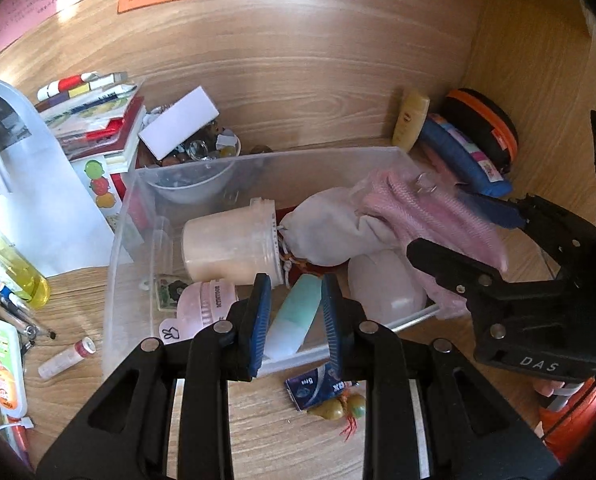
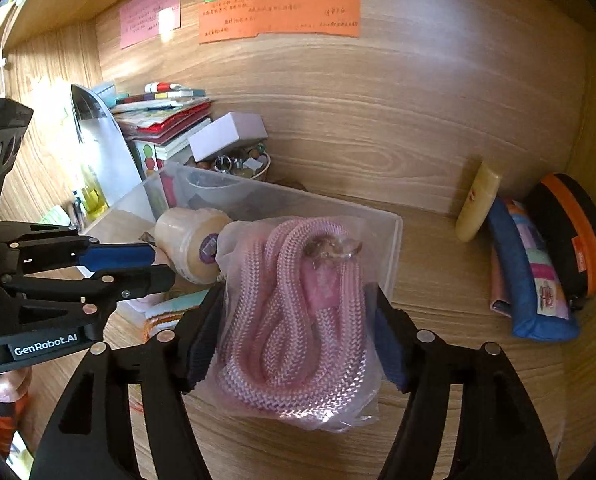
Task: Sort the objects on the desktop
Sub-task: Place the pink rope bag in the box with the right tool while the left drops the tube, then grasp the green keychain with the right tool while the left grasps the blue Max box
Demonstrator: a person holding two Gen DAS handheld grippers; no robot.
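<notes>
Wood-grain desk alcove (image 2: 437,128), coloured notes taped to the back panel.

Left gripper (image 1: 296,326): jaws clamped tight on a mint-and-white tube (image 1: 296,320), held over the near rim of the clear plastic bin (image 1: 116,264); tube not yet released.

Right gripper (image 2: 292,336): jaws spread wide either side of a bagged pink rope (image 2: 294,316); whether the pads press on the bag cannot be told. Bag is draped over the bin's right end, partly on the desk.

Already binned, as judged from layout: a cream jar (image 1: 230,244) on its side, a white drawstring pouch (image 1: 329,224), a pale pink item (image 1: 385,286), a small card (image 1: 168,294).

Left outside: lip balm stick (image 1: 68,358), blue packet (image 1: 317,388) with a bead charm (image 1: 339,408) near the front edge, yellow bottle (image 1: 22,276) and pens at left; blue pencil case (image 2: 533,284), orange-trimmed black case (image 2: 573,236) and tan tube (image 2: 477,204) at right. Book stack (image 2: 166,120) and trinket bowl (image 2: 246,166) sit behind the bin.

Estimate: roughly midway; two items in hand, several loose ones pending.
</notes>
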